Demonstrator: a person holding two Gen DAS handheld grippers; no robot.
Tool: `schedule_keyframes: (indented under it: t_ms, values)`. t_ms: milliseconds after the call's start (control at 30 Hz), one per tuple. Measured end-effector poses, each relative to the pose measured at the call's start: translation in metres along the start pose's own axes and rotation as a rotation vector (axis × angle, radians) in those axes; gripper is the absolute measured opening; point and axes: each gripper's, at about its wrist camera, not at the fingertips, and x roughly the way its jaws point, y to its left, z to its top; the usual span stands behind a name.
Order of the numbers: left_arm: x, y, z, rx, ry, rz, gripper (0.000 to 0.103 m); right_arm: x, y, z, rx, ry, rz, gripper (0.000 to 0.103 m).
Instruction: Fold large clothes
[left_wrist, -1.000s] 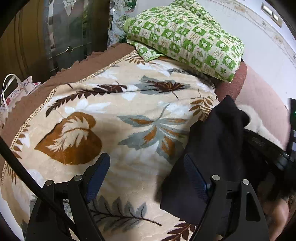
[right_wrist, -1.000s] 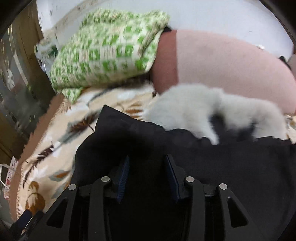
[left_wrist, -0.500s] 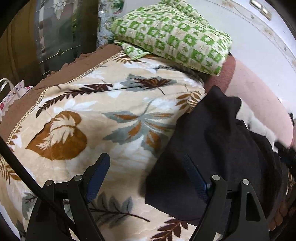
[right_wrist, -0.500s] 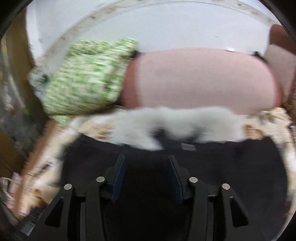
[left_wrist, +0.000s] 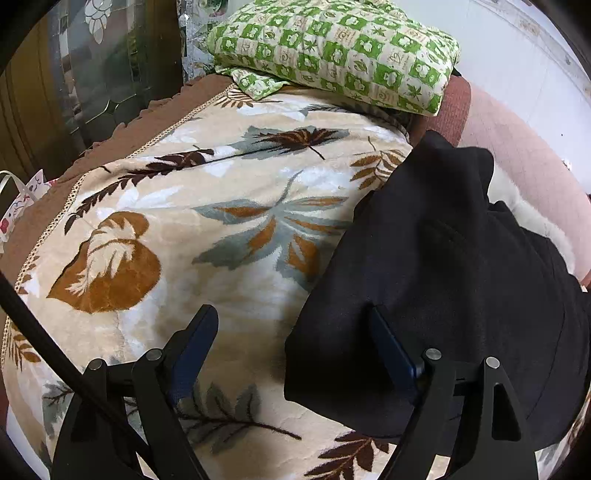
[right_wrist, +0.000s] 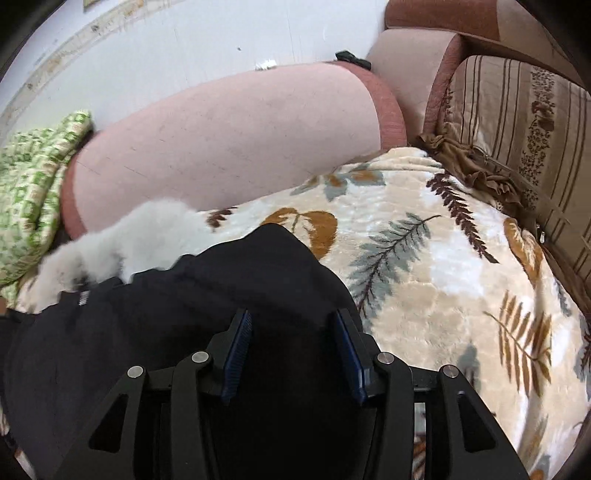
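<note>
A: Left gripper (left_wrist: 291, 345) spread wide, nothing pinched; one pad over the leaf-print blanket (left_wrist: 207, 229), the other over the edge of the black garment (left_wrist: 436, 258).

B: Right gripper (right_wrist: 293, 356)?

A: Half-spread, jaws just been opening. I see black cloth beneath them, none clamped.

B: Count?

A: One black garment with a white fur collar (right_wrist: 122, 240), lying on the blanket. One green-checked pillow (left_wrist: 340, 48), one pink backrest (right_wrist: 229, 147), one striped cushion (right_wrist: 517, 122). My gripper bodies hide the garment's near edge.

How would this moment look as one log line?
black garment on leaf blanket | left gripper open, empty | right gripper open over garment
</note>
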Motion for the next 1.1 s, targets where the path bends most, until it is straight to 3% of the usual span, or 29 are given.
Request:
schedule_keyframes:
  t_ms: [200,267,367,467,633,800,933,1100]
  values:
    - [-0.023,-0.006,-0.004,0.013,-0.093,-0.041,0.083,-0.048,0.036,-0.042,-0.087,-0.016,0.175,0.062]
    - [-0.014,-0.015,-0.006,0.068,-0.062,-0.017,0.083,-0.047,0.058,-0.060,-0.154,0.003,0.209,0.067]
    - [0.004,-0.018,-0.008,0.078,-0.006,-0.008,0.085,-0.035,0.082,-0.082,-0.228,-0.001,0.153,0.074]
    - [-0.001,-0.013,-0.004,0.066,0.005,-0.035,0.085,-0.030,0.085,-0.083,-0.217,0.004,0.140,0.075]
    - [-0.017,0.000,0.002,0.024,-0.038,-0.045,0.085,-0.049,0.055,-0.079,-0.132,0.007,0.216,0.075]
    - [-0.025,0.001,0.004,0.020,-0.059,-0.071,0.085,-0.062,0.007,-0.105,-0.023,0.040,0.294,0.081]
    - [-0.024,0.000,0.003,0.016,-0.045,-0.081,0.085,-0.051,-0.030,-0.135,0.087,0.122,0.348,0.085]
    - [-0.023,-0.001,0.001,0.027,-0.039,-0.073,0.085,-0.028,-0.047,-0.144,0.165,0.172,0.403,0.091]
